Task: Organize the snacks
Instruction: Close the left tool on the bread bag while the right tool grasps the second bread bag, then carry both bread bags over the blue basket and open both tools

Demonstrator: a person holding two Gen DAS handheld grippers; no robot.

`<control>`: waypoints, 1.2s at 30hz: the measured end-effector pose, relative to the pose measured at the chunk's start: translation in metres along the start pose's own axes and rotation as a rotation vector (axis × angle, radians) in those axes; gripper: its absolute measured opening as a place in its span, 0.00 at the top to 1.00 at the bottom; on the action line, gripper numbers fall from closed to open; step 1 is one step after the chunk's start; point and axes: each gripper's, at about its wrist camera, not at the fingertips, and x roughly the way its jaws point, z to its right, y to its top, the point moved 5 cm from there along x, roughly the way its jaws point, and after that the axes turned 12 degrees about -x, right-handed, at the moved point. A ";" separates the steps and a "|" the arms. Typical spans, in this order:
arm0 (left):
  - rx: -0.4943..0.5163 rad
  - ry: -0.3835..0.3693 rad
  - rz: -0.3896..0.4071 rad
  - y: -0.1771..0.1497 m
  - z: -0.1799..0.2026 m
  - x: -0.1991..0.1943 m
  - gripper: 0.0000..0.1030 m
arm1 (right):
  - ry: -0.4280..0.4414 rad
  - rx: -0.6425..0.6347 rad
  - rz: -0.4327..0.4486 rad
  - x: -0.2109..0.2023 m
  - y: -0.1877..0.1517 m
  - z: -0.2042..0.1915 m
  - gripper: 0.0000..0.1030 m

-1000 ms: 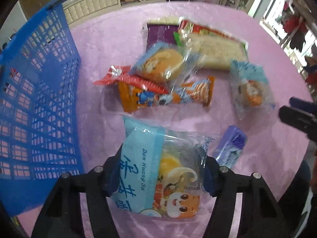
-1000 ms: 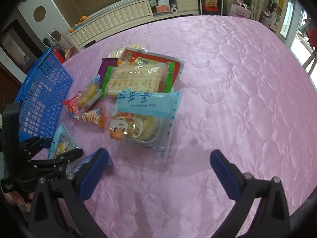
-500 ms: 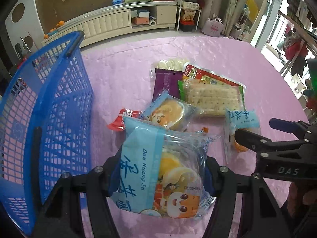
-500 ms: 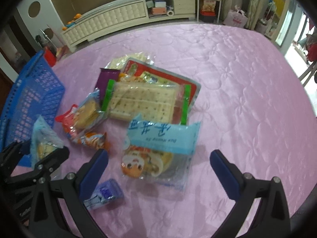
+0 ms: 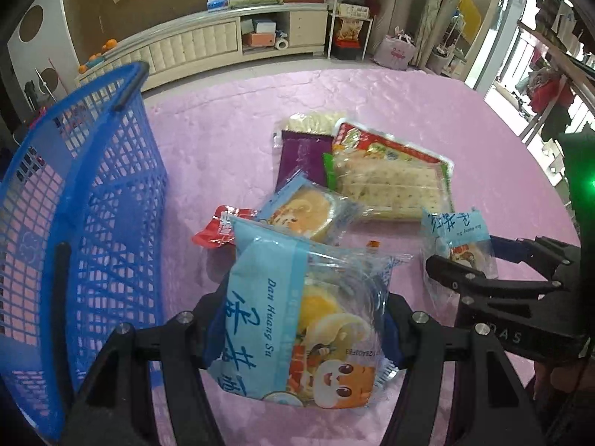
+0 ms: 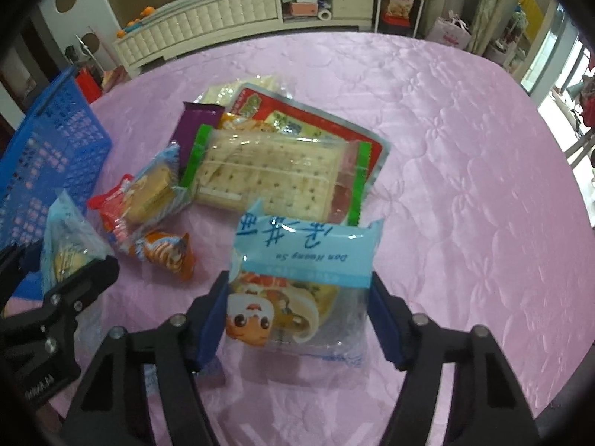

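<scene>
**Two Pastry Packs in Hand, Basket Waiting at the Left**

At the far left the blue basket (image 5: 85, 223) stands on the pink tabletop (image 5: 372, 100), its mesh wall just beside the left tool (image 5: 301, 330). That nearness looks deliberate: a short swing would carry a snack over the rim. No snack can be seen inside it from these views.

The left tool is clenched on a light-blue pastry pack (image 5: 308, 319), its pads pressing both side edges, the pack lifted clear of the cloth. Held by the sides, the crinkly wrapper stays flat and the soft cake inside is probably spared a squeeze.

Toward the middle lies the unsorted pile: a red wrapper (image 5: 214, 228), a smaller blue bun pack (image 5: 308, 208) resting partly on it, a purple pack (image 5: 303, 156), and a wide cracker pack (image 6: 267, 174) overlapping a red-bordered bag (image 6: 282, 115). An orange snack (image 6: 167, 252) lies apart, nearer the tools.

To the right, the right tool (image 6: 297, 316) has just been closing its jaws around a second light-blue pastry pack (image 6: 301, 282), which still lies on the tabletop. The pads stand at its two side edges and appear to press them; I judge the grip just made, taken across the narrow width so the wrapper does not slip.
</scene>
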 end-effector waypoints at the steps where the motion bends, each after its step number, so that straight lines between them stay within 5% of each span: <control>1: 0.002 -0.004 0.005 -0.001 0.001 -0.004 0.39 | 0.004 0.003 0.014 -0.008 -0.003 0.001 0.29; 17: -0.005 -0.030 0.229 0.006 -0.013 -0.145 0.38 | 0.058 -0.067 0.256 -0.144 0.000 -0.042 0.29; 26: -0.040 0.063 0.303 0.025 -0.083 -0.188 0.38 | 0.146 -0.163 0.323 -0.164 0.038 -0.103 0.29; 36: -0.068 0.158 0.303 0.061 -0.149 -0.179 0.38 | 0.221 -0.246 0.313 -0.142 0.088 -0.157 0.29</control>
